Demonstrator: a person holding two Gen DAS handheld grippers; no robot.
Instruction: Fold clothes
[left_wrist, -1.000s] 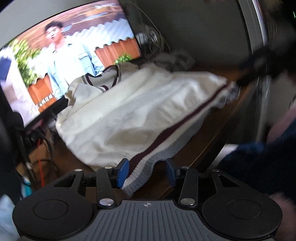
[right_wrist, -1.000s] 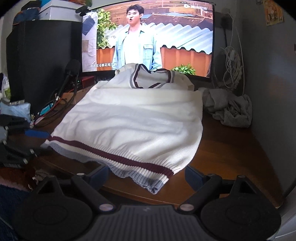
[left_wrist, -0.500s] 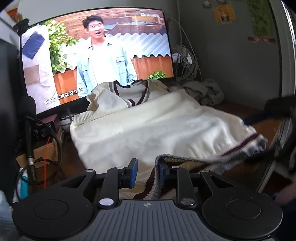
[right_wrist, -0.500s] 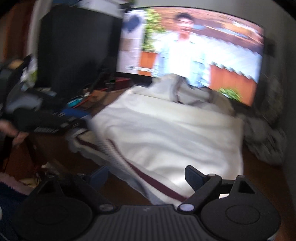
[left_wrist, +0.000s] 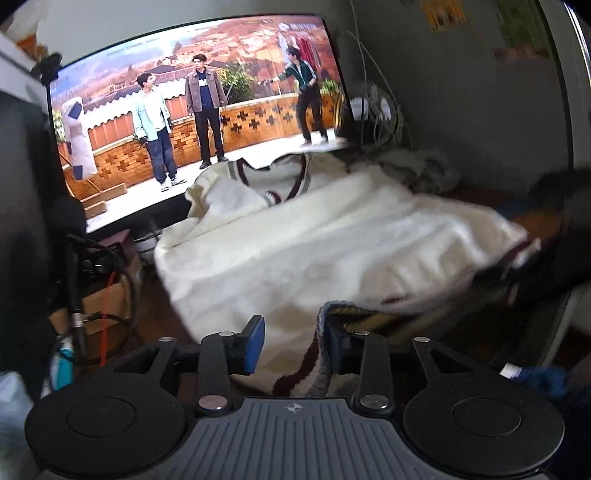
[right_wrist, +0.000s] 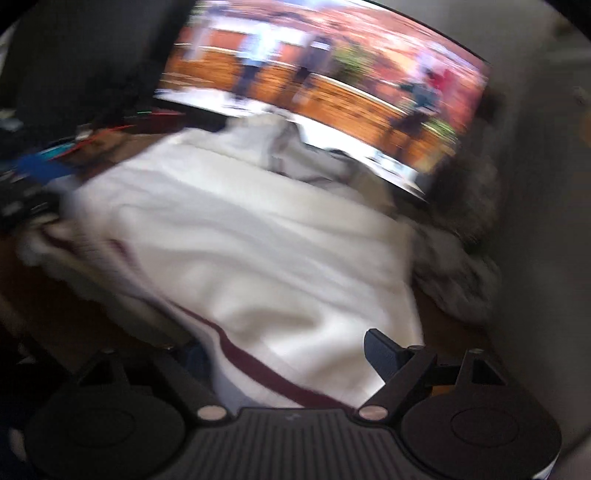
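1. Television (left_wrist: 199, 110): large screen at the back of the desk, switched on.
2. Wooden desk (right_wrist: 454, 332): dark top that carries the garment; bare wood shows at its right side.
3. Cream knit sweater (left_wrist: 314, 236): spread across the desk, V-neck collar toward the television, maroon-striped hem toward the onlooker. The near hem is turned up, inner face showing.
4. Grey cloth heap (left_wrist: 417, 166): crumpled beside the sweater, by the wall.
5. Left gripper (left_wrist: 293, 345): blue-padded fingers part-spread, hem corner lying between them, against the right pad only.
6. Right gripper (right_wrist: 284, 362): blurred; fingers wide apart, the other hem corner draped between, not pinched.
7. Step, as judged: taking up the hem for a fold toward the collar. Next move calls for both grippers to close firmly on their corners.
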